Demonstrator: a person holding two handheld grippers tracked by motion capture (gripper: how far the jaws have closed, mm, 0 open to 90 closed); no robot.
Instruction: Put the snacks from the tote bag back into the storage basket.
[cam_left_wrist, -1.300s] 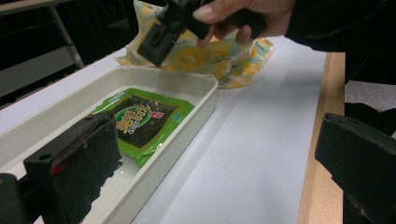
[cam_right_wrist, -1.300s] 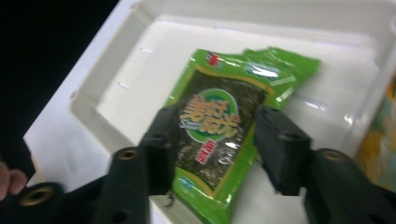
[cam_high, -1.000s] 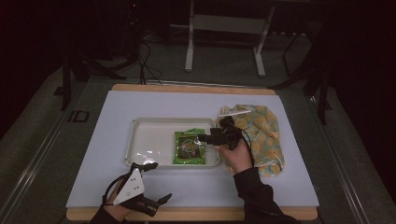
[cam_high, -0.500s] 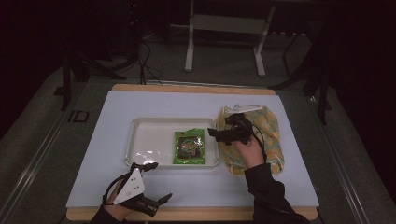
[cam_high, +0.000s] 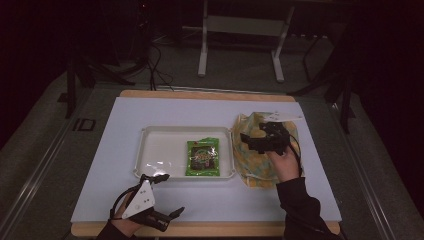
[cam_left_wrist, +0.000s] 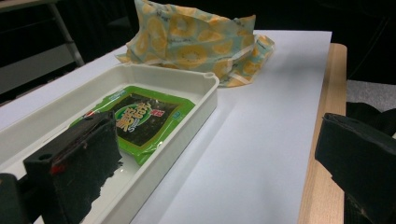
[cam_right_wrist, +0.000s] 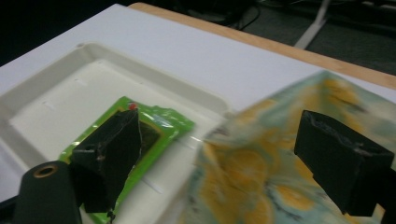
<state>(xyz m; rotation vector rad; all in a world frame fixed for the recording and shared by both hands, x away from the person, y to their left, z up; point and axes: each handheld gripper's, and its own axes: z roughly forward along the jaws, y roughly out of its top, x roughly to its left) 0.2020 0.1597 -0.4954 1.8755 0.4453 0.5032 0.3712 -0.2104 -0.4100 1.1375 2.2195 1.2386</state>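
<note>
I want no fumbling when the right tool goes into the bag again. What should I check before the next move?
1. Green seaweed packet lies flat inside the white plastic tray: ok.
2. Right tool open, nothing between its pads: ok.
3. Right tool above the yellow patterned cloth bag: ok.
4. Bag mouth open enough to reach in: cannot tell.
5. Left tool open, parked at the table's near edge, away from the tray: ok.
6. Tray has free room left of the packet: ok.
</note>
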